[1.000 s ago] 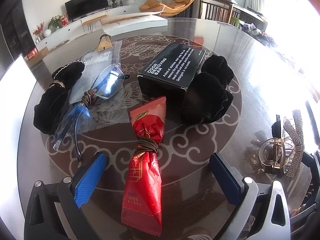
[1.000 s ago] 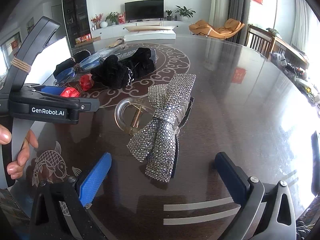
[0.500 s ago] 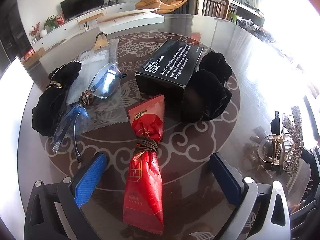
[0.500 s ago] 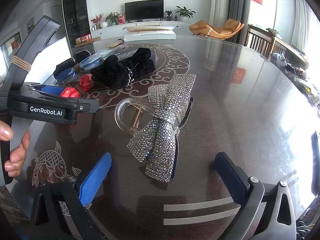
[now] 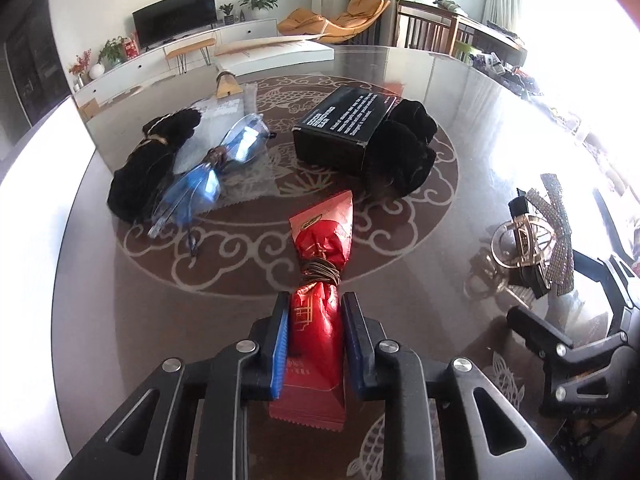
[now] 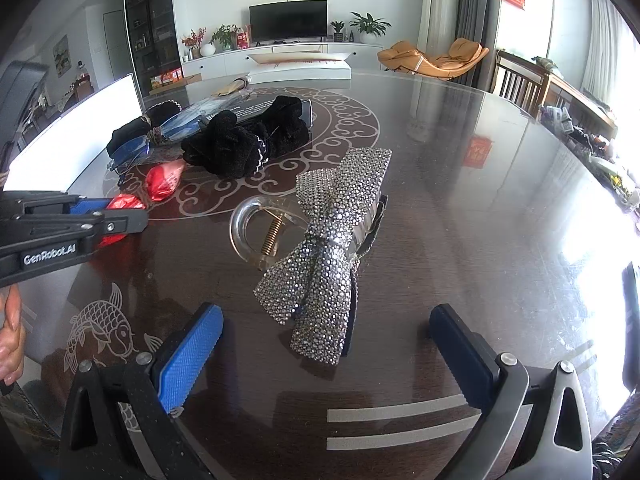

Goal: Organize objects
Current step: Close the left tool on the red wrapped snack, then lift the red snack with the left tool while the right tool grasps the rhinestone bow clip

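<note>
- Left gripper (image 5: pixel 314 334): its jaws have just been closing; a second ago they stood wide apart either side of the red packet (image 5: pixel 320 280), now both blue pads are clenched on the packet's lower half.
- The red packet lies lengthwise on the dark round table (image 5: pixel 480 120), tied at its waist with a brown band (image 5: pixel 320 274); its upper half points toward 12 o'clock, free of the pads. Whether it is lifted off the table cannot be told.
- Right gripper (image 6: pixel 326 344): unchanged from the earlier frames, jaws spread wide and holding nothing, the near end of the rhinestone bow clip (image 6: pixel 328 248) lying between the fingers but untouched.
- In the left wrist view, at 12 to 1 o'clock from the packet: a black box (image 5: pixel 344 128) with a black scrunchie (image 5: pixel 400 152) pressed against its right side.
- At 10 to 11 o'clock: blue-tinted glasses (image 5: pixel 216 160) lying on a clear plastic sleeve (image 5: pixel 224 116), with a second black scrunchie (image 5: pixel 148 164) just beside them to the left.
- At 3 o'clock from the packet, well apart: the bow clip with its clear claw.
- Nothing lies between the packet and the box; the glasses' temple tip lies near at 9 o'clock.
- In the right wrist view, a person's fingers (image 6: pixel 10 336) show at the left edge under the left gripper's body.
</note>
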`<action>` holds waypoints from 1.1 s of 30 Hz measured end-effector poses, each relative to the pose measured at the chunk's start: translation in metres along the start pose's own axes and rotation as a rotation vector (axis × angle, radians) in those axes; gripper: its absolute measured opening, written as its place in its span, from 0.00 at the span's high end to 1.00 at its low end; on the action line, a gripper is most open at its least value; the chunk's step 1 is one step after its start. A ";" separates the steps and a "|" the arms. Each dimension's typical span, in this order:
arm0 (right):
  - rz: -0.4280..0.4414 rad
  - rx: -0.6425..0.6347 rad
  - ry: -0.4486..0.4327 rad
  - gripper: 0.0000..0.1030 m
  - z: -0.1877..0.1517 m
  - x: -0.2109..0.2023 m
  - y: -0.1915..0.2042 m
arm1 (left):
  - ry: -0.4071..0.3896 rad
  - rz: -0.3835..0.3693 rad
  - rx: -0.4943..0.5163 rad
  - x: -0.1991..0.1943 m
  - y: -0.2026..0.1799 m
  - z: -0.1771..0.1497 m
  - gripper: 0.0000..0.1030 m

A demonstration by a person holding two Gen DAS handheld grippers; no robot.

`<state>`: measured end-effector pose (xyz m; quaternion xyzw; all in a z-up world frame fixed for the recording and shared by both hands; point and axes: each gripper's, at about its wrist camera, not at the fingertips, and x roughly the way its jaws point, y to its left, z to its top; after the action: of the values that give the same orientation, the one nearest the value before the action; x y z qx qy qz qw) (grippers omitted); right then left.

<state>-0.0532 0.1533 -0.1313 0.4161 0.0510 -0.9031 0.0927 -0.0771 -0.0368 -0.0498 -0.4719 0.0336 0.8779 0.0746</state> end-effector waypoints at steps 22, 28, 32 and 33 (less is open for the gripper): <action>-0.002 0.002 -0.002 0.00 0.000 0.000 0.000 | 0.000 0.052 -0.066 -0.022 0.026 -0.034 0.76; -0.002 0.002 -0.003 0.00 0.000 0.000 0.001 | -0.010 0.061 -0.064 -0.023 0.024 -0.035 0.76; -0.003 0.002 -0.002 0.00 0.000 0.001 0.000 | -0.015 0.068 -0.064 -0.023 0.023 -0.036 0.75; -0.003 0.002 -0.003 0.00 0.000 0.001 0.001 | -0.016 0.069 -0.063 -0.023 0.023 -0.037 0.75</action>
<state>-0.0532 0.1526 -0.1319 0.4150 0.0505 -0.9039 0.0910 -0.0381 -0.0668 -0.0509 -0.4657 0.0215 0.8842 0.0296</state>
